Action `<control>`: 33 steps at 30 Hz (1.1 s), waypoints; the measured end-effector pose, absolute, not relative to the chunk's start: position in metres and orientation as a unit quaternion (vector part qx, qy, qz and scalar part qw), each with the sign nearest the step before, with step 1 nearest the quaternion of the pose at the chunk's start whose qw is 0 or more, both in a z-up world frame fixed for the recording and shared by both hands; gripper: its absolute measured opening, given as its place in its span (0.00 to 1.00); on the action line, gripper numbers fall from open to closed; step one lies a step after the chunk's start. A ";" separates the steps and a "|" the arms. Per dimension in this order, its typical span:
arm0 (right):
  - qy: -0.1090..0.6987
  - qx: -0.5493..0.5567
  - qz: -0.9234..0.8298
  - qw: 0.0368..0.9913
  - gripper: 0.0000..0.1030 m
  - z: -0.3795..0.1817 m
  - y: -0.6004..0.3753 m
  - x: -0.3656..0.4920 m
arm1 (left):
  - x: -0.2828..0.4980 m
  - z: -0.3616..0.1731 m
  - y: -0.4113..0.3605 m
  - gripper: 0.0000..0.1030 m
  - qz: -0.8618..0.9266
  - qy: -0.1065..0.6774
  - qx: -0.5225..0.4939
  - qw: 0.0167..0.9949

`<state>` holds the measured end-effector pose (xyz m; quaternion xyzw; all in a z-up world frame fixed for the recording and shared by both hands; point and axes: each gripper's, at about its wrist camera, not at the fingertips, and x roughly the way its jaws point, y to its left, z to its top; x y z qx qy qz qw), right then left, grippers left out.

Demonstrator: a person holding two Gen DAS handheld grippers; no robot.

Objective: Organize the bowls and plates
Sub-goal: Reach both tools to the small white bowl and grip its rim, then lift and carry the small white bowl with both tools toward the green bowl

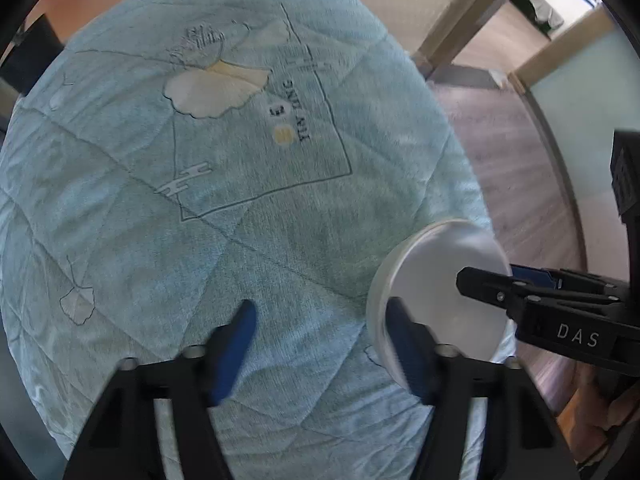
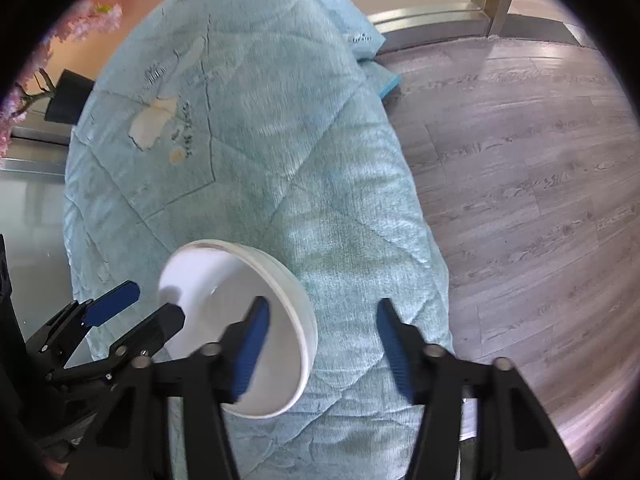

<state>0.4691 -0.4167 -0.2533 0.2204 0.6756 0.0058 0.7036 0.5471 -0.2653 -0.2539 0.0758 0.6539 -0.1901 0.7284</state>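
A white round bowl (image 1: 436, 280) lies on the light-blue quilted cloth (image 1: 224, 208) near its right edge; it also shows in the right wrist view (image 2: 224, 292). My left gripper (image 1: 320, 344) is open, its right finger beside the bowl's left rim. My right gripper (image 2: 320, 340) is open, its left finger over the bowl's inside, its right finger outside the rim, so the rim stands between the jaws. The right gripper shows in the left wrist view (image 1: 496, 284), and the left gripper in the right wrist view (image 2: 140, 308).
The cloth covers a table, with a ginkgo-leaf print (image 1: 216, 88) in the middle. Grey wood floor (image 2: 520, 184) lies to the right. A dark pot with pink blossoms (image 2: 64, 96) stands at the far left. A metal door frame (image 2: 460, 12) is behind.
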 end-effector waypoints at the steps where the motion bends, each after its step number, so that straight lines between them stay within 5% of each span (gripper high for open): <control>1: 0.679 0.219 0.008 0.701 0.32 -0.256 -0.415 0.470 | 0.548 -0.258 -0.267 0.47 -0.195 0.657 0.076 0.724; 5: 0.685 0.221 0.023 0.694 0.09 -0.264 -0.407 0.473 | 0.549 -0.264 -0.272 0.33 -0.214 0.657 0.065 0.720; 10: 0.677 0.217 0.011 0.703 0.09 -0.260 -0.402 0.474 | 0.544 -0.263 -0.285 0.04 -0.230 0.659 0.068 0.713; 18: 0.666 0.211 0.005 0.716 0.08 -0.248 -0.391 0.467 | 0.536 -0.246 -0.283 0.01 -0.204 0.656 0.060 0.724; 33: 0.593 0.182 0.011 0.784 0.08 -0.097 -0.365 0.361 | 0.419 -0.074 -0.251 0.02 -0.233 0.594 0.084 0.766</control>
